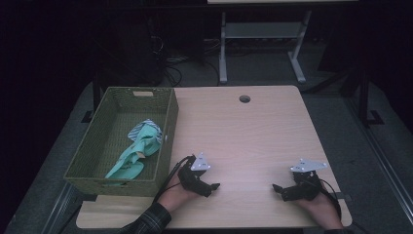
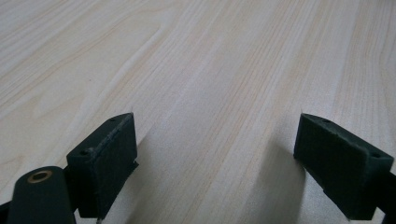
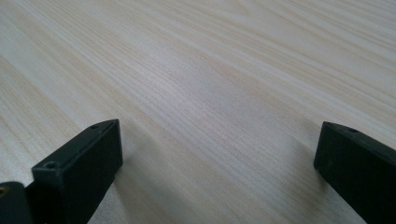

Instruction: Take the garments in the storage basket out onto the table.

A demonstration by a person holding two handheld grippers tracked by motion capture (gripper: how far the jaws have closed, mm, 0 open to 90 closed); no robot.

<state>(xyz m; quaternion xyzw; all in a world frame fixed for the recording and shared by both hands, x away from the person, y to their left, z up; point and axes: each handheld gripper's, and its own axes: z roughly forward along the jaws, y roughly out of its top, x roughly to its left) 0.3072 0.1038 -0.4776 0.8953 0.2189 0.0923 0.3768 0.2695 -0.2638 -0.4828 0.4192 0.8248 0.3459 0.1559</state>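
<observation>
My left gripper (image 1: 212,186) rests low on the light wooden table (image 1: 243,141) near its front edge, just right of the basket. In the left gripper view its jaws stand wide apart over bare wood, so the left gripper (image 2: 217,140) is open and holds nothing. My right gripper (image 1: 277,189) sits near the front right of the table and points left. The right gripper (image 3: 219,149) is also open, with only wood grain between its jaws. A teal and striped cloth (image 1: 139,146) lies crumpled inside the green woven basket (image 1: 170,122).
The basket stands along the table's left side. A round cable hole (image 1: 244,99) is at the table's far edge. Behind the table is a dark floor with cables and the legs of another desk (image 1: 223,53).
</observation>
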